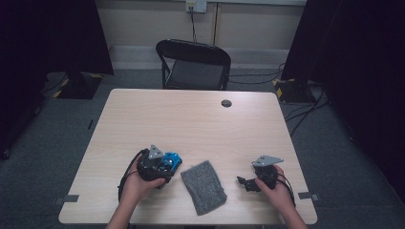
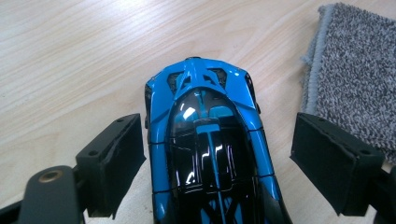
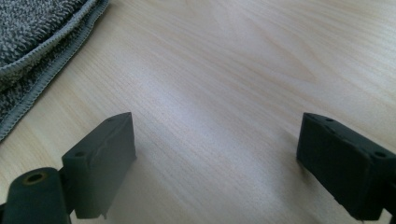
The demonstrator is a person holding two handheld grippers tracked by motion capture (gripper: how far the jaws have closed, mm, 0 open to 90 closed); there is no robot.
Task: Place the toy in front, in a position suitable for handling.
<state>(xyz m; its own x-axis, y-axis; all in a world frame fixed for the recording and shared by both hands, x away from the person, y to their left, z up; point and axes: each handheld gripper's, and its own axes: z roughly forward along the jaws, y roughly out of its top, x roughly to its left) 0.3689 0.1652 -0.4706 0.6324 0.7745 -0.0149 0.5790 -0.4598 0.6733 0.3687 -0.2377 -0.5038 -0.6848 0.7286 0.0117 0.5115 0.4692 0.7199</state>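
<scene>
Left of the grey cloth (image 1: 203, 187), the left gripper (image 2: 217, 158) straddles the blue toy car (image 2: 210, 140) — jaws spread, likely poised to grip; the right gripper (image 3: 217, 163) rests spread on the cloth's other side — idle.

In the left gripper view the bottom edge cuts off the rear of the blue toy car (image 2: 210, 149), and the right edge cuts the grey cloth (image 2: 355, 79) beside it. In the high view the left gripper (image 1: 160, 167) hides most of the car.
</scene>
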